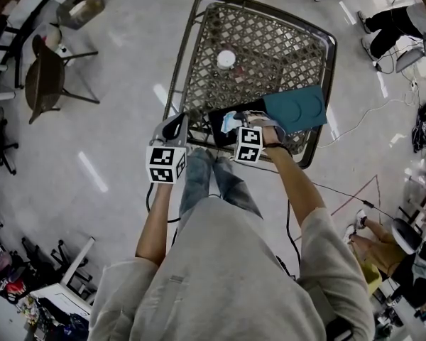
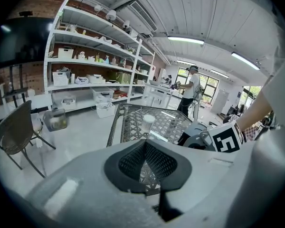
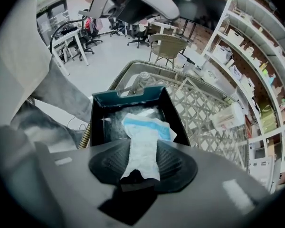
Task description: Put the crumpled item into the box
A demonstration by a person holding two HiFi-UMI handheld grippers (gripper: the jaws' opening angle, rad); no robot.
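The crumpled item (image 3: 145,146), a wrinkled white and blue packet, sits pinched at its waist between the pads of the right gripper (image 3: 143,161). Its wider blue-edged end flares out just past the tips. So this gripper is clenched on the packet and has not let it go.

Directly ahead of those tips and below them stands the open black box (image 3: 99,127). The loose end of the packet hangs over its mouth, and I cannot tell whether it touches the bottom. The teal lid (image 1: 296,108) stands folded back on the far side of the box from the gripper.

From where I stand, the carrying looks done. What is left is the release, so the packet drops fully inside, and perhaps the lid after that.

The box sits at the near edge of a lattice-topped table (image 3: 205,103). A small white-capped container (image 1: 226,60) stands well beyond the gripper on it.

The left gripper (image 2: 146,161) hangs off to the right one's left, clear of the box. Its tips meet with nothing between them.
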